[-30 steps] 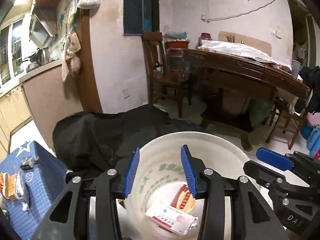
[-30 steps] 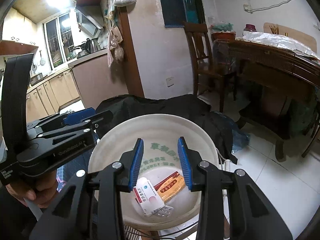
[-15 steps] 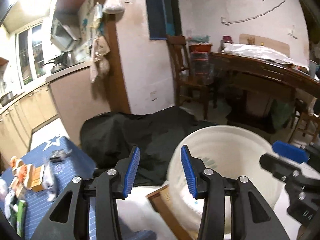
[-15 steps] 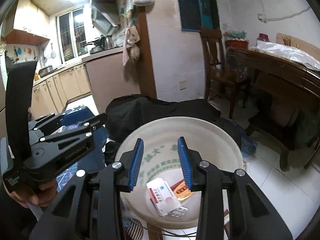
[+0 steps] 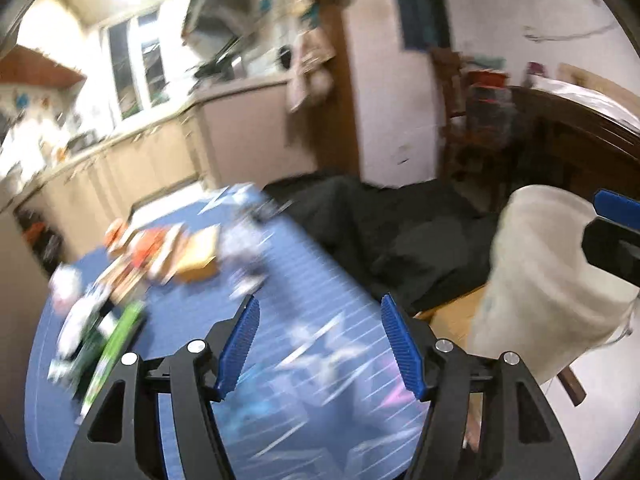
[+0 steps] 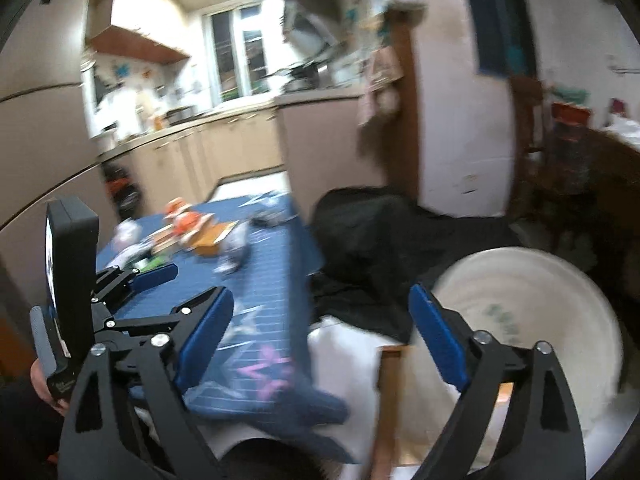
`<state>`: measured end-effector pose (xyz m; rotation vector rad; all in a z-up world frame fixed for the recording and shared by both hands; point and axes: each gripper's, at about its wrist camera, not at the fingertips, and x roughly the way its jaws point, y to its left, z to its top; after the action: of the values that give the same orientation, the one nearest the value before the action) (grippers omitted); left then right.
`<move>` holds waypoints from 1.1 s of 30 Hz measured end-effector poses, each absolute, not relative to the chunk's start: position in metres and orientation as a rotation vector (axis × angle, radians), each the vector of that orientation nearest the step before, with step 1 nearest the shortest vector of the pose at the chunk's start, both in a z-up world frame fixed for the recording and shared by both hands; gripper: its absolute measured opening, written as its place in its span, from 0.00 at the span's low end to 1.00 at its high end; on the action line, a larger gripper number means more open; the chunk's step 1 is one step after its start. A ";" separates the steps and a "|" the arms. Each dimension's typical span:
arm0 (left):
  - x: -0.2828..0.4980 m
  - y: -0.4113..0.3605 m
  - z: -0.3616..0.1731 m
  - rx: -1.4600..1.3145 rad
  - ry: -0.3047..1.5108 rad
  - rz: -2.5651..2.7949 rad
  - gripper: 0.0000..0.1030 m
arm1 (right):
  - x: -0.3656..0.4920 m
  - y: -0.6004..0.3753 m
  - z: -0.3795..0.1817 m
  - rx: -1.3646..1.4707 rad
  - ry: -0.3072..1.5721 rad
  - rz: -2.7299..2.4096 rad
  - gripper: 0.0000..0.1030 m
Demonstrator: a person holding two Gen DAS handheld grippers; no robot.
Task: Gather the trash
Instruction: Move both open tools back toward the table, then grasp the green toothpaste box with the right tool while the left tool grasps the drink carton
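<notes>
left wrist view, blurred by motion, shows the trash (image 5: 160, 256), a loose heap of wrappers and small boxes, at the far left of the blue-clothed tabletop (image 5: 312, 320). the white bucket (image 5: 548, 280) stands off the tabletop's right edge, with a black cloth (image 5: 400, 232) heaped behind. the left claw (image 5: 320, 344) is spread wide and holds nothing; the right claw (image 6: 320, 332) is likewise wide and empty. judging by this, the step is reaching for another piece: next, line one claw over a single wrapper and close.
</notes>
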<state>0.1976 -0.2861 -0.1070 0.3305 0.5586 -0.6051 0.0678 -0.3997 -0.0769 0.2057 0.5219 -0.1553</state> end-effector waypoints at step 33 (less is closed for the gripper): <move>0.306 0.022 -0.116 0.226 0.615 -0.221 0.63 | 0.322 -0.171 -0.190 0.668 0.937 0.487 0.25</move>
<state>0.3063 0.0219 -0.1158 0.2262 0.6148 -0.2206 0.3216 -0.1705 -0.1898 0.6682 0.9371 0.4872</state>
